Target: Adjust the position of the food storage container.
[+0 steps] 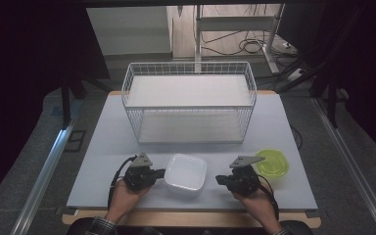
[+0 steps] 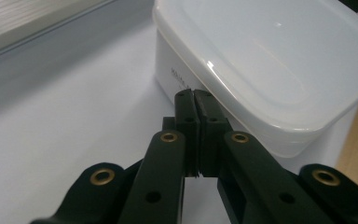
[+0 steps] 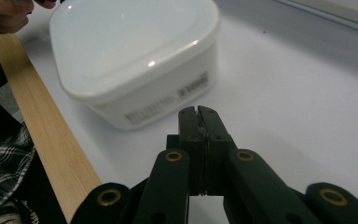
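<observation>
Lidded white container (image 1: 185, 172) (contents unseen)

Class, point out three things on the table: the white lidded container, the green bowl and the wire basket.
white lidded container (image 1: 186, 171), high view, centre of its lid.
green bowl (image 1: 273, 164), high view, its inside.
wire basket (image 1: 132, 105), high view, front left rim.

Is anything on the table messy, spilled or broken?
Nothing stands out. The white lidded container sits flat between the left gripper and right gripper, both shut. The green lid lies flat to the right, and the wire basket stands upright behind. No spills.
</observation>
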`<state>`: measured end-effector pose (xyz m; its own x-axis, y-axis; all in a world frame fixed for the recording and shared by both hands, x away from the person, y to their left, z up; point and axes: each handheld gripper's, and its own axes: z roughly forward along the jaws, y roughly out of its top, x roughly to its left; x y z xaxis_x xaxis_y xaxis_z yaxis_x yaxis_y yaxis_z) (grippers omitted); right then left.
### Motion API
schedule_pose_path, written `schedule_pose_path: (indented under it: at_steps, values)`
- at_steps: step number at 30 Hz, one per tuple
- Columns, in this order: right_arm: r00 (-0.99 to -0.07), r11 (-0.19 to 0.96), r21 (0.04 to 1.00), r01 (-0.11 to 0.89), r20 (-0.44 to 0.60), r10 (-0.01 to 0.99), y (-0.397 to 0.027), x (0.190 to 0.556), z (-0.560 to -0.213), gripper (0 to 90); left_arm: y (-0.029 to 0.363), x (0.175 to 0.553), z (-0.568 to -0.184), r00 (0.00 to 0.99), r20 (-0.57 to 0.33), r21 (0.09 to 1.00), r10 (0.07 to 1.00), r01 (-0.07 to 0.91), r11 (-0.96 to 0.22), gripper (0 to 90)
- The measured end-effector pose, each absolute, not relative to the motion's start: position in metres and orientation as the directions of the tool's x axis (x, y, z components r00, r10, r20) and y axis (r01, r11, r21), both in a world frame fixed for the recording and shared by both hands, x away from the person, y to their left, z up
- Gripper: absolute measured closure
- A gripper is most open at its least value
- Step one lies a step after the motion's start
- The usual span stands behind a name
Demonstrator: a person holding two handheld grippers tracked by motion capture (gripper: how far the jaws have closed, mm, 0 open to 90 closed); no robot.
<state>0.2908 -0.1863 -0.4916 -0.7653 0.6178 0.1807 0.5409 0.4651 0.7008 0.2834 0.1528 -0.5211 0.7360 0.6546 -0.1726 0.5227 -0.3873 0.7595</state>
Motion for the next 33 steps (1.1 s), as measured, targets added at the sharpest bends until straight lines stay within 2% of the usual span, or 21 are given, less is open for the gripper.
schedule_pose_path:
  at_steps: [13, 19, 22, 23, 24, 25, 26, 27, 28, 29, 30, 33]
  values:
    - [-0.755, 0.453, 0.704, 0.547, 0.182, 0.63, -0.178, 0.295, -0.497, 90.0, 0.141, 0.271, -0.521, 0.771, -0.152, 0.75, 0.618, 0.497, -0.436, 89.0]
    - [-0.754, 0.465, 0.706, 0.534, 0.149, 0.64, -0.173, 0.297, -0.499, 90.0, 0.143, 0.268, -0.518, 0.77, -0.13, 0.753, 0.625, 0.487, -0.442, 86.6]
    - [-0.752, 0.475, 0.715, 0.512, 0.106, 0.651, -0.177, 0.295, -0.494, 87.4, 0.152, 0.265, -0.514, 0.749, -0.079, 0.759, 0.658, 0.473, -0.447, 73.4]
    - [-0.752, 0.475, 0.715, 0.512, 0.106, 0.651, -0.177, 0.295, -0.494, 87.4, 0.156, 0.264, -0.513, 0.738, -0.064, 0.762, 0.672, 0.471, -0.444, 73.4]
    - [-0.751, 0.469, 0.72, 0.512, 0.111, 0.65, -0.179, 0.295, -0.494, 85.4, 0.16, 0.262, -0.513, 0.725, -0.054, 0.768, 0.686, 0.47, -0.436, 66.3]
    - [-0.753, 0.465, 0.728, 0.503, 0.106, 0.649, -0.183, 0.294, -0.492, 79.0, 0.164, 0.26, -0.511, 0.724, -0.036, 0.77, 0.689, 0.46, -0.443, 50.1]
    - [-0.753, 0.465, 0.728, 0.503, 0.106, 0.649, -0.183, 0.294, -0.492, 79.0, 0.168, 0.258, -0.51, 0.726, -0.024, 0.776, 0.688, 0.447, -0.445, 50.1]
    - [-0.754, 0.467, 0.732, 0.497, 0.097, 0.65, -0.185, 0.292, -0.49, 74.4, 0.172, 0.258, -0.51, 0.724, -0.019, 0.781, 0.69, 0.441, -0.442, 41.6]
    - [-0.757, 0.468, 0.743, 0.478, 0.077, 0.649, -0.189, 0.29, -0.488, 64.3, 0.177, 0.259, -0.51, 0.722, -0.039, 0.789, 0.69, 0.446, -0.422, 30.5]
    - [-0.757, 0.468, 0.743, 0.478, 0.077, 0.649, -0.189, 0.29, -0.488, 64.3, 0.177, 0.259, -0.51, 0.722, -0.039, 0.789, 0.69, 0.446, -0.422, 26.1]
    - [-0.758, 0.467, 0.747, 0.473, 0.075, 0.648, -0.191, 0.29, -0.487, 60.3, 0.178, 0.26, -0.51, 0.723, -0.05, 0.793, 0.689, 0.448, -0.413, 26.1]
    - [-0.754, 0.456, 0.755, 0.471, 0.077, 0.652, -0.195, 0.288, -0.486, 49.5, 0.174, 0.261, -0.513, 0.719, -0.043, 0.789, 0.693, 0.45, -0.418, 13.2]
